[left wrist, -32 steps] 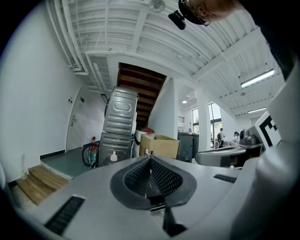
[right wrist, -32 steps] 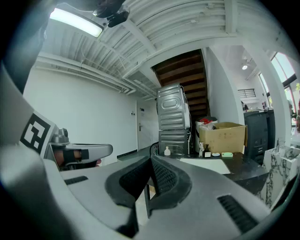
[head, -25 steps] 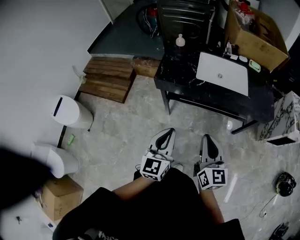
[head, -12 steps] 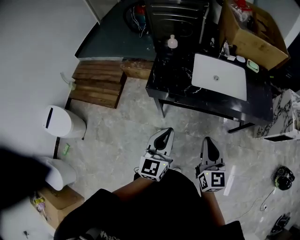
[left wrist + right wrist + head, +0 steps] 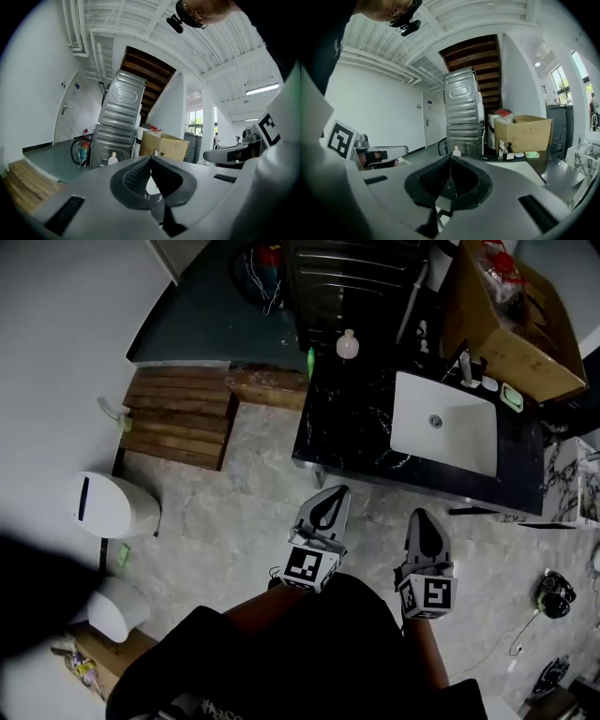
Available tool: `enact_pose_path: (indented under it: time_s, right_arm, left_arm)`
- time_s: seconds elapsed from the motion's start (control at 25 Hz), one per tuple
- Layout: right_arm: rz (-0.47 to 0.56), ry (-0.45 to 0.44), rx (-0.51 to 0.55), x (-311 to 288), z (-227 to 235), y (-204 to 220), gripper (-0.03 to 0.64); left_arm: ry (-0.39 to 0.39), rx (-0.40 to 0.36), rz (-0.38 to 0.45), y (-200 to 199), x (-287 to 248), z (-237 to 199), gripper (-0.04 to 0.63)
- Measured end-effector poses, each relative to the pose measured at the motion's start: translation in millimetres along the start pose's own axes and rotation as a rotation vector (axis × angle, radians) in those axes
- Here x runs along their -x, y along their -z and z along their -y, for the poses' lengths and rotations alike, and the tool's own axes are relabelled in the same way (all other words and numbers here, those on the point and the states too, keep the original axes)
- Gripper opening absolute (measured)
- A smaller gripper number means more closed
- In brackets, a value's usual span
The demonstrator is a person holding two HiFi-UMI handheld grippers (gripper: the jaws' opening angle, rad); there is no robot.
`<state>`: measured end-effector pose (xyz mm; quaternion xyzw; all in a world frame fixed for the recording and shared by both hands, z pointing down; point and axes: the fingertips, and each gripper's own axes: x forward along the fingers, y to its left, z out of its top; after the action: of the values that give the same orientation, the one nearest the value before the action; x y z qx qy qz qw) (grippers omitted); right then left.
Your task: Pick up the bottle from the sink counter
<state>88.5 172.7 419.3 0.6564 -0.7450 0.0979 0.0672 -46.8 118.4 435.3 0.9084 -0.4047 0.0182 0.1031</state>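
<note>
A small pale bottle [image 5: 348, 344] with a round cap stands upright at the far left corner of the black marble sink counter [image 5: 349, 432]. It shows small and distant in the left gripper view [image 5: 112, 159] and the right gripper view [image 5: 456, 151]. My left gripper [image 5: 334, 495] hangs over the floor just short of the counter's near edge, jaws shut and empty. My right gripper [image 5: 420, 517] is beside it, also shut and holding nothing. Both point toward the counter. The bottle is well ahead of both.
A white basin [image 5: 442, 432] is set in the counter. An open cardboard box [image 5: 511, 320] and small toiletries [image 5: 511, 395] stand at its far right. A dark metal appliance [image 5: 356, 277] rises behind the bottle. Wooden pallet [image 5: 178, 413] and white bins [image 5: 114, 505] lie left; cables [image 5: 553, 592] lie right.
The person has walked toward the counter, which now lies closer to both grippers in the head view. Both grippers stay shut and empty, side by side.
</note>
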Motion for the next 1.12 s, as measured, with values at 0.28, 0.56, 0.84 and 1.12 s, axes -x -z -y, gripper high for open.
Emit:
enact_pose_path:
  time_s: [0.28, 0.56, 0.84, 1.12]
  right_arm:
    - [0.002, 0.058, 0.036, -64, -12, -25, 0.038]
    - [0.018, 0.073, 0.027, -108, -23, -35, 0.038]
    - [0.031, 0.040, 0.027, -144, -27, -42, 0.038]
    - [0.028, -0.042, 0.007, -181, -26, -32, 0.038]
  left_arm:
    - [0.065, 0.026, -0.016, -9, -34, -53, 0.015]
    - [0.089, 0.013, -0.016, -12, -53, -92, 0.015]
    - [0.064, 0.020, -0.042, -14, -74, -124, 0.015]
    - [0.016, 0.008, -0.029, -9, -108, -148, 0.015]
